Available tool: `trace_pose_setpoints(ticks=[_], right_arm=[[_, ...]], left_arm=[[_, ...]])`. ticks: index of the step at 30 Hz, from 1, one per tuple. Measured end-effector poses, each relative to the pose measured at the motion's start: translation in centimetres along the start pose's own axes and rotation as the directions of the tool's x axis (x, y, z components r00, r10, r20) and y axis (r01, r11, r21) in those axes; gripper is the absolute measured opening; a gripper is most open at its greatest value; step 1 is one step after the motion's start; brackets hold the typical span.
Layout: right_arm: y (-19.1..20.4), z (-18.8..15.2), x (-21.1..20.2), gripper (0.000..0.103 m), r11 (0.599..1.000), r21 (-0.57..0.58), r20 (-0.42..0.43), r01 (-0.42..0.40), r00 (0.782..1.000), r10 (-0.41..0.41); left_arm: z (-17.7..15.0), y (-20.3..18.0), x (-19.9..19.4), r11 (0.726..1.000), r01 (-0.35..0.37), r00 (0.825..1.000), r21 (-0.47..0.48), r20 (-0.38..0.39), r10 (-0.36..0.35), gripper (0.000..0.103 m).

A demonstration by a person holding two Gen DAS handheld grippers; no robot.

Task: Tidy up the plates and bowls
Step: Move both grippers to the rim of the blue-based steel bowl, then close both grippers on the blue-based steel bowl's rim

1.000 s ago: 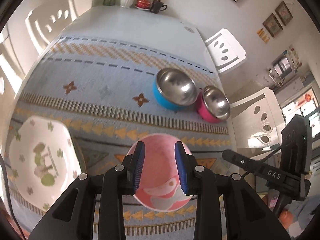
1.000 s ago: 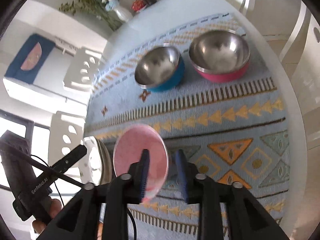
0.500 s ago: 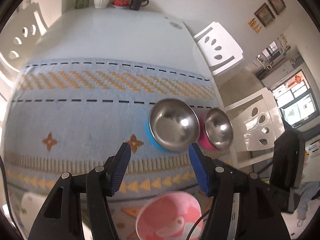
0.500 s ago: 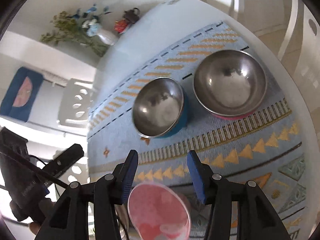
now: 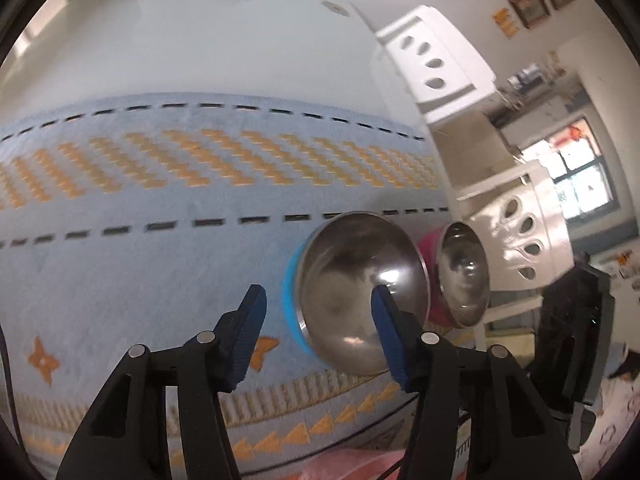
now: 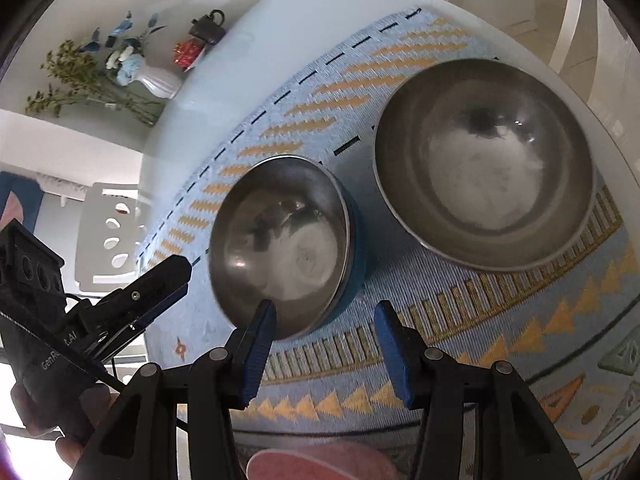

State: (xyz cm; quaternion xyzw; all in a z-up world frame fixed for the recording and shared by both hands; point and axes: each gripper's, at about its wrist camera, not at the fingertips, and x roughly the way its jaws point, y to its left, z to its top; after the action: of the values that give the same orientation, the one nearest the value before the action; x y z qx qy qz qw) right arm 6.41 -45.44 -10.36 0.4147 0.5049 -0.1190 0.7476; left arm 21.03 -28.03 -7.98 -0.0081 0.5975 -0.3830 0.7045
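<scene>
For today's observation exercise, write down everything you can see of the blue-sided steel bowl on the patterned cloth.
The blue bowl is round, with a shiny steel inside that mirrors the room and a bright blue outer wall. It stands upright and empty on the light blue patterned cloth, with nothing stacked in it. The pink-sided steel bowl sits close beside it; whether they touch is unclear. No claw touches it: in both wrist views the blue pads only overlap its rim.
</scene>
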Motion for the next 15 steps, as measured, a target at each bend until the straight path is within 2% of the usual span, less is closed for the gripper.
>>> trace_pose_setpoints(ticks=[2,4,6,13,15], right_arm=[[0.0,0.3,0.6,0.049,1.000,0.002,0.002,0.012,1.000,-0.012],[-0.1,0.5,1.2,0.049,1.000,0.005,-0.005,0.016,1.000,-0.016],[-0.2,0.7,1.8,0.049,1.000,0.008,-0.011,0.010,1.000,-0.010],[-0.3,0.7,2.8,0.040,0.997,-0.035,-0.017,0.063,0.998,-0.063],[-0.3,0.6,3.0,0.032,0.997,-0.045,-0.017,0.059,0.998,-0.060]], left_arm=[[0.4,0.0,0.9,1.000,-0.003,1.000,0.016,-0.020,0.003,0.049],[0.8,0.1,2.2,1.000,-0.013,0.999,0.016,-0.050,0.013,0.037],[0.8,0.4,3.1,1.000,-0.011,0.997,0.004,-0.075,0.011,0.031],[0.5,1.0,4.5,1.000,-0.017,0.996,-0.015,-0.090,0.016,0.028],[0.5,1.2,4.7,1.000,-0.024,0.995,-0.017,-0.093,0.023,0.022]])
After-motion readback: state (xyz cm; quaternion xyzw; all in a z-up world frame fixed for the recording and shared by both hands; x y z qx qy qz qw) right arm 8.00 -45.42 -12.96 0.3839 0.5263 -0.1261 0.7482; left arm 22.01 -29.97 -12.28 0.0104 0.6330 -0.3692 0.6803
